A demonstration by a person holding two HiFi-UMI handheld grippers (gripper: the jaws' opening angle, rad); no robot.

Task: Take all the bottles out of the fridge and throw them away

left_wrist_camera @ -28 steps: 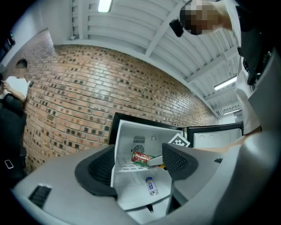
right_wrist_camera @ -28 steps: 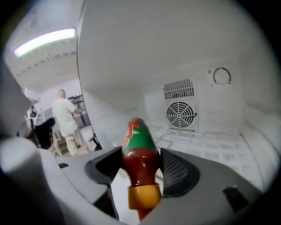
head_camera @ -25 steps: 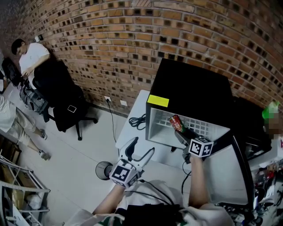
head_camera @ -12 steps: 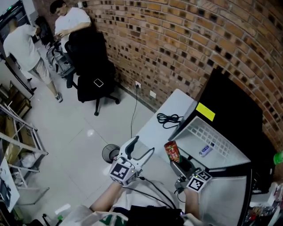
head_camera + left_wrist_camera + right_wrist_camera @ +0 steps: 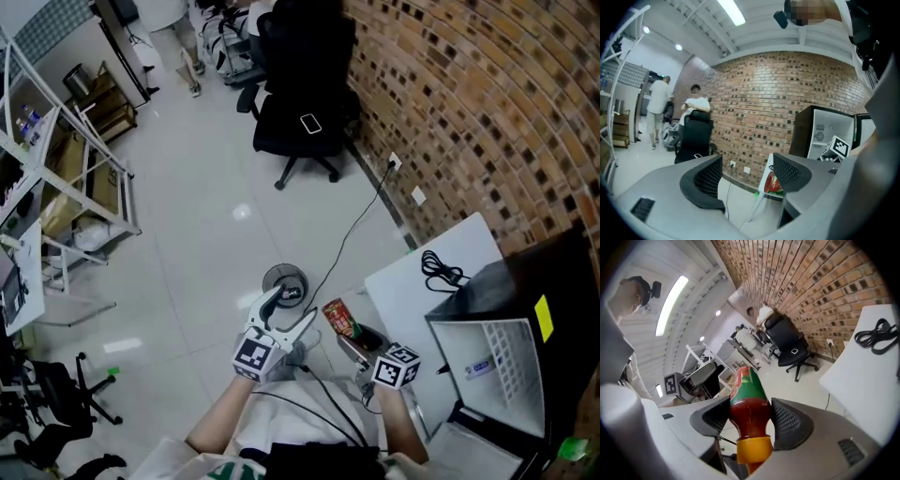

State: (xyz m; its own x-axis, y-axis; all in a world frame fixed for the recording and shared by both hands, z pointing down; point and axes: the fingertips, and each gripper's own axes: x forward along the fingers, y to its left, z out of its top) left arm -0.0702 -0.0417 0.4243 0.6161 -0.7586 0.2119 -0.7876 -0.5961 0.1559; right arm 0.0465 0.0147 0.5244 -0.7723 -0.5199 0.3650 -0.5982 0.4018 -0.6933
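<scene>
Bottle (image 5: 749, 411) of red sauce, yellow cap toward the camera, sits pinched by its neck between the jaws of my right gripper (image 5: 354, 336). It is out of the fridge (image 5: 572, 281), just off the corner of the white table (image 5: 412, 281) and over the floor (image 5: 216, 234). My left gripper (image 5: 747, 176) hangs close beside it, jaws spread with nothing between them. The fridge stands open, and a small white-and-blue item (image 5: 478, 367) lies inside on the wire shelf.

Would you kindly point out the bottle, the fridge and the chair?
bottle (image 5: 749, 414), right gripper view, red body.
fridge (image 5: 506, 345), head view, white inner wall.
chair (image 5: 286, 131), head view, black seat.
</scene>
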